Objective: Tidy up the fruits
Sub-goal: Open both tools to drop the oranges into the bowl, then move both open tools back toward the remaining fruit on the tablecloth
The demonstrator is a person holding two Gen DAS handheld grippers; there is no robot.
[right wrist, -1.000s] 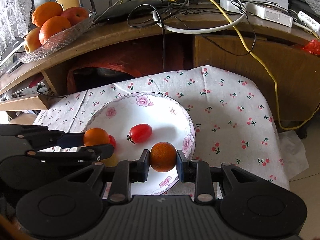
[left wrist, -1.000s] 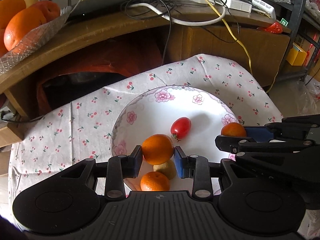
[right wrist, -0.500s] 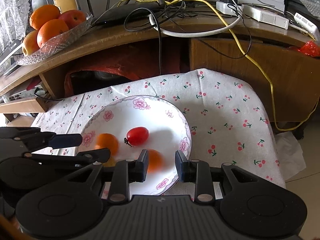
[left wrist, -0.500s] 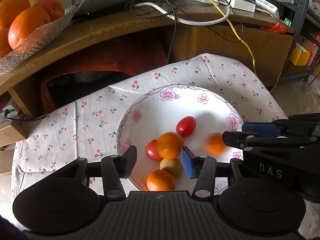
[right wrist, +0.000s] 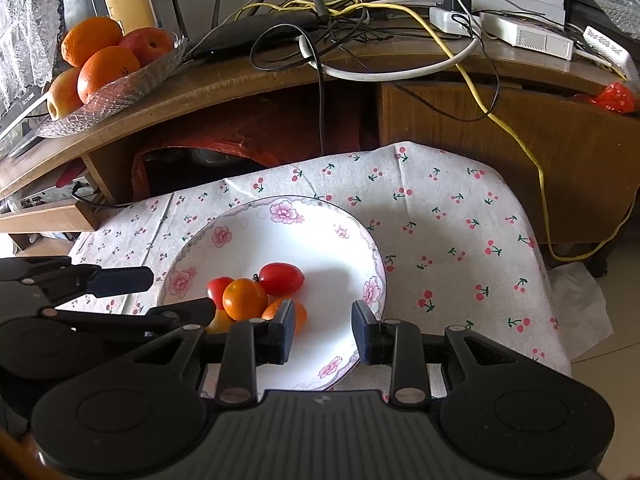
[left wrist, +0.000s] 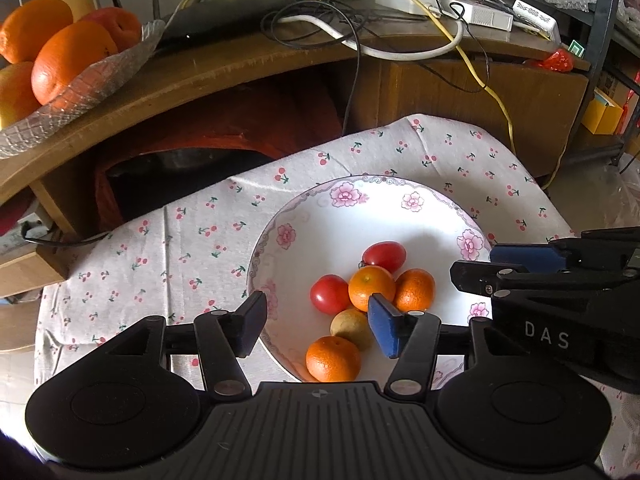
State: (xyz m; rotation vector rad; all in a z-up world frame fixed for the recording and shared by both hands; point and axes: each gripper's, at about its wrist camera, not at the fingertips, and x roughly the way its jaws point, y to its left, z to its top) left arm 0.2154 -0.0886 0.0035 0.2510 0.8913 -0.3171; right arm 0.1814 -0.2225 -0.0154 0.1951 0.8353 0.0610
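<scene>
The plate [left wrist: 424,204] holds three mandarins [left wrist: 371,288], two tomatoes [left wrist: 384,255] and one yellowish fruit [left wrist: 350,323].

Floral plate of small fruit on a cherry-print cloth, two claws over its near side.

Plate [right wrist: 320,216]: white, pink-flower rim, holding two red tomatoes [right wrist: 281,278], a mandarin [right wrist: 245,299] touching both, and a second mandarin [right wrist: 298,314] partly hidden behind the right claw [right wrist: 323,334], whose jaws stand apart and empty above the plate's near rim. Left claw [right wrist: 160,292]: at the plate's left edge, jaws parted, empty. Cloth [right wrist: 440,216]: white with red cherries. Behind: wooden surface [right wrist: 240,80] carrying tangled cables [right wrist: 320,20] and a glass dish [right wrist: 120,88] of oranges.
</scene>
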